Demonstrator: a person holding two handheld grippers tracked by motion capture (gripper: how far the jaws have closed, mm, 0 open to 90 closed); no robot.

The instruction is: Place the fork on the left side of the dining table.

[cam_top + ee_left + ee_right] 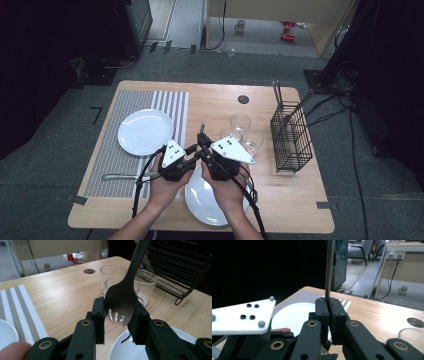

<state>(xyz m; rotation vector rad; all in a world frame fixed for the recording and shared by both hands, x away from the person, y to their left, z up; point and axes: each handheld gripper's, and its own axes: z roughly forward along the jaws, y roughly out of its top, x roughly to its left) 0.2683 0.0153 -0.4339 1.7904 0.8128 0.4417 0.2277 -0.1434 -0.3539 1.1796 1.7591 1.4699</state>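
A dark metal fork [122, 295] hangs tines-down between my two grippers over the middle of the table. In the left gripper view, my left gripper [118, 317] has its jaws against both sides of the fork's head. My right gripper [329, 307] is shut on the fork's handle [329, 270], which rises straight up out of the jaws. In the high view, the left gripper [194, 151] and right gripper [202, 142] meet nose to nose, with the fork [202, 128] poking up between them.
A white plate [146, 131] lies on the striped placemat [115, 155], where a utensil [117, 176] also rests near the front. Another white plate [205, 202] sits under my hands. Three glasses [241, 122] stand beside a black wire rack [291, 137] at the right.
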